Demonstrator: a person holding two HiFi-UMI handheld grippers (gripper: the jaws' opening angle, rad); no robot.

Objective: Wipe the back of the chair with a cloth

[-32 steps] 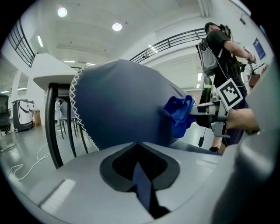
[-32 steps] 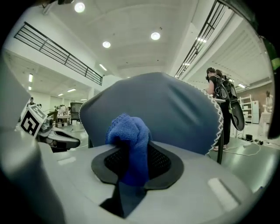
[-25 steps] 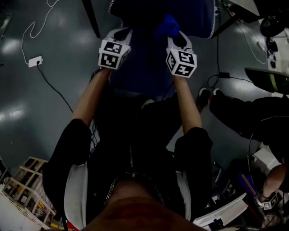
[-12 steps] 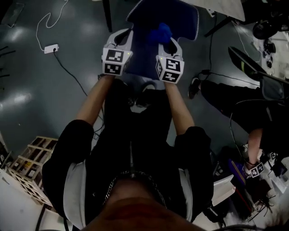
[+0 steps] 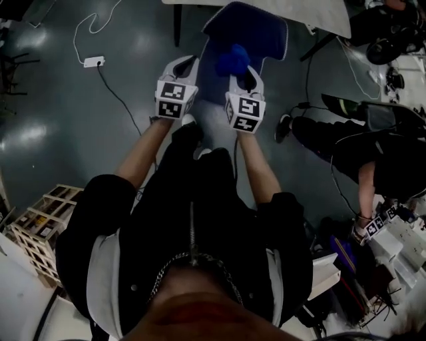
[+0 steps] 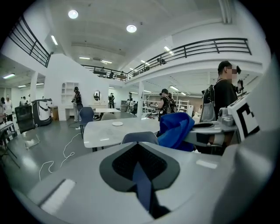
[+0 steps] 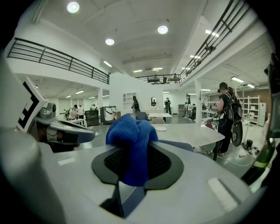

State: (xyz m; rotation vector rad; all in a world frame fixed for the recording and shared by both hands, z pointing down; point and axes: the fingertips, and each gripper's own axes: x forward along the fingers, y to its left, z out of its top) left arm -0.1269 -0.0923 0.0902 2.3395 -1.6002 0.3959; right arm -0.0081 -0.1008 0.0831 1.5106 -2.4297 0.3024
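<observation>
**Surroundings.** A blue chair (image 5: 256, 30) is standing at a white table (image 5: 319, 13), with its back facing the person who is holding the grippers. On the grey floor (image 5: 53, 133) left of the chair, a white power strip (image 5: 93, 61) is lying with its cable (image 5: 116, 100) trailing away. Farther out on that side a wooden crate (image 5: 36, 240) is sitting. To the right of the chair, a second person (image 5: 353, 150) in dark clothes is showing, one shoe pointing toward the chair. Beyond the table, other people are standing about the hall.

**Grippers.** The right gripper (image 5: 245, 72) is clenching a blue cloth (image 5: 233, 58) just above the top edge of the chair back. No view is showing whether the cloth is touching the chair. The left gripper (image 5: 188, 64) is hovering at the left side of the chair back, level with the right one. Its jaws are pressed together and empty, and only a sliver of the chair is showing through the slit between them.

**Cloth.** It is appearing deep blue with a knobbly weave. It is bunching into a rounded wad above the jaws, and one fold is hanging down between the pads.
</observation>
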